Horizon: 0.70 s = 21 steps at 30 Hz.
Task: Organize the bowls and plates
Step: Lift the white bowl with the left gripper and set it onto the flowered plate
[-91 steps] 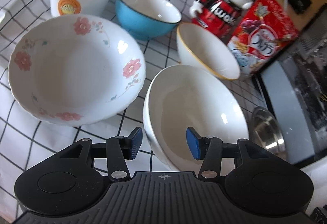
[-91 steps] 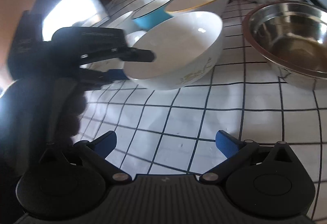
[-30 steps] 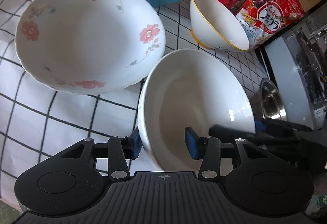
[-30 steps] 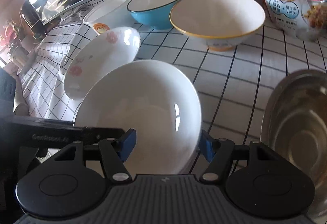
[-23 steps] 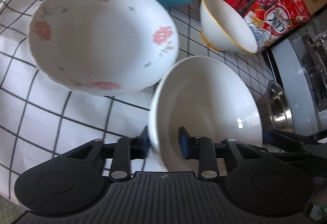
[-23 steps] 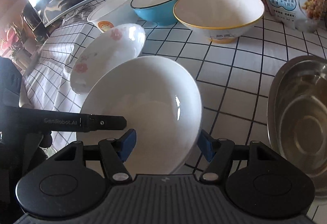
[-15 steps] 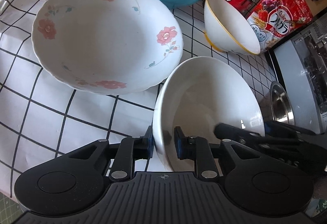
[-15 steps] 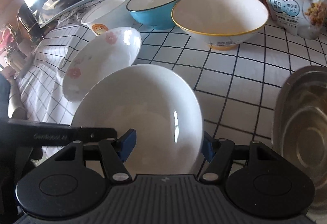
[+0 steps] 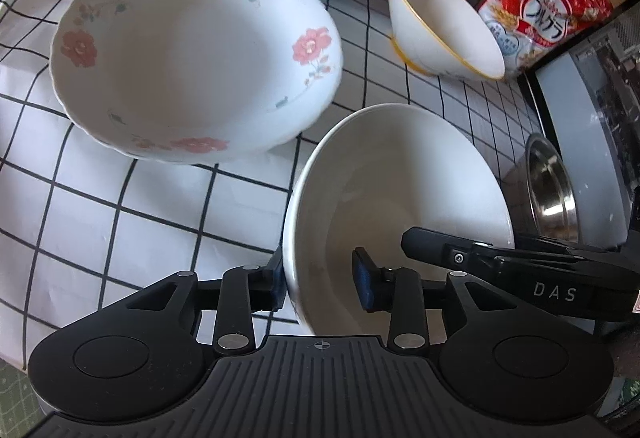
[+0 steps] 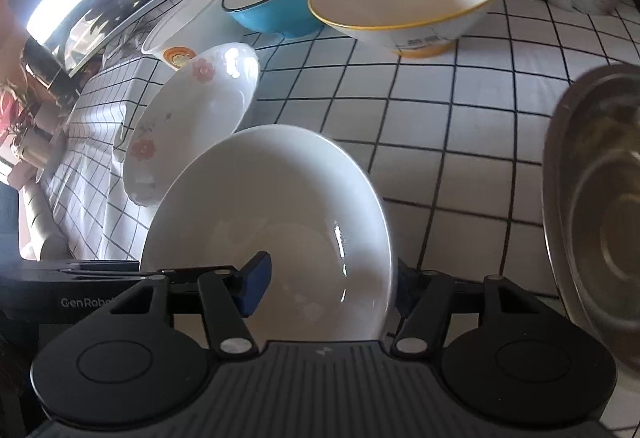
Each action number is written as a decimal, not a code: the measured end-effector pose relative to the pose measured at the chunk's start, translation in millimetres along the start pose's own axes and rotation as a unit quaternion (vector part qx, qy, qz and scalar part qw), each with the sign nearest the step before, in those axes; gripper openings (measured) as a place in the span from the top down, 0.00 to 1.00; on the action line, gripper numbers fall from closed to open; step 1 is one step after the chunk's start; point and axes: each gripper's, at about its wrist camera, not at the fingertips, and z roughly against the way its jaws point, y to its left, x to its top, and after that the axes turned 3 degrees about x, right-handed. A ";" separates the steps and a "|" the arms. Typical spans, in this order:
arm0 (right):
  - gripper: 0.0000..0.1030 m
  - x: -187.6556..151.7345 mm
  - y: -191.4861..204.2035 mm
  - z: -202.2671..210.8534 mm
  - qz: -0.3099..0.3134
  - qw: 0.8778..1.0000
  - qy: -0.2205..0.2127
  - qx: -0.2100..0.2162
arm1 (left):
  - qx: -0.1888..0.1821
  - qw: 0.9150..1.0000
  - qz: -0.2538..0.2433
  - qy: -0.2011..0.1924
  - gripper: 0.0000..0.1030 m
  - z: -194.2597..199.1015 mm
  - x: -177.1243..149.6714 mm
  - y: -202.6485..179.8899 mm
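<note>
Checked cloth (image 9: pixel 120 218) bears white bowl (image 9: pixel 400 174), both grippers straddling its rim.

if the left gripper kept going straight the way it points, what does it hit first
The left gripper already straddles the near rim of the plain white bowl; going on, it would likely push into that bowl's wall first. Depth is hard to judge.

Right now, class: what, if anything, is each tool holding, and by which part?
Neither tool plainly holds anything. Both straddle the plain white bowl at its rim: the left tool with a visible gap, while the right tool's grip cannot be told.
</note>
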 end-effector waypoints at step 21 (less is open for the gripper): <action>0.39 13.2 22.2 13.2 -0.014 0.999 -0.029 0.012 | -0.011 1.000 0.014 -0.005 0.63 31.6 10.6 9.6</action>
